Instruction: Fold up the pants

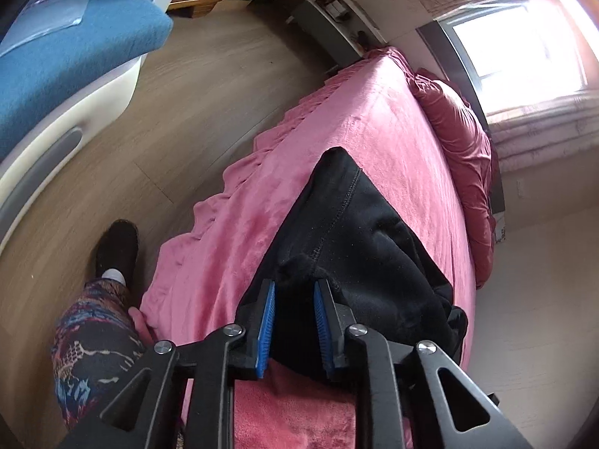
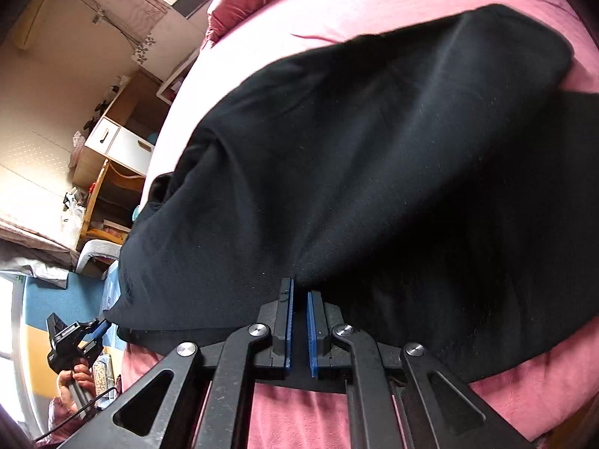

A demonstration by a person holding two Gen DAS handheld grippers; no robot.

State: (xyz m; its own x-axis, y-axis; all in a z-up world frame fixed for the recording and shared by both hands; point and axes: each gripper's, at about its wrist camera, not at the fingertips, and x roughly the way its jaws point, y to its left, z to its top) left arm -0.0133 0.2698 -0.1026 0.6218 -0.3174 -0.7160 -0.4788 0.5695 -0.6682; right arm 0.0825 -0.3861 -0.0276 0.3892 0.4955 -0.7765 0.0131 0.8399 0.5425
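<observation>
Black pants (image 1: 348,232) lie on a bed with a pink cover (image 1: 359,119). My left gripper (image 1: 294,288) is shut on a bunched edge of the pants between its blue pads (image 1: 266,321) and holds it raised. In the right wrist view the pants (image 2: 374,157) are a wide black sheet lifted over the bed (image 2: 374,3). My right gripper (image 2: 299,295) is shut on their near edge, jaws almost together. The left gripper also shows in the right wrist view (image 2: 101,327), held by a hand, gripping the far corner of the pants.
A dark red pillow (image 1: 460,127) lies at the head of the bed. The person's leg and black shoe (image 1: 116,250) stand on the wooden floor beside the bed. A blue-topped bench (image 1: 63,60) is across the floor. Shelves (image 2: 112,157) stand by the wall.
</observation>
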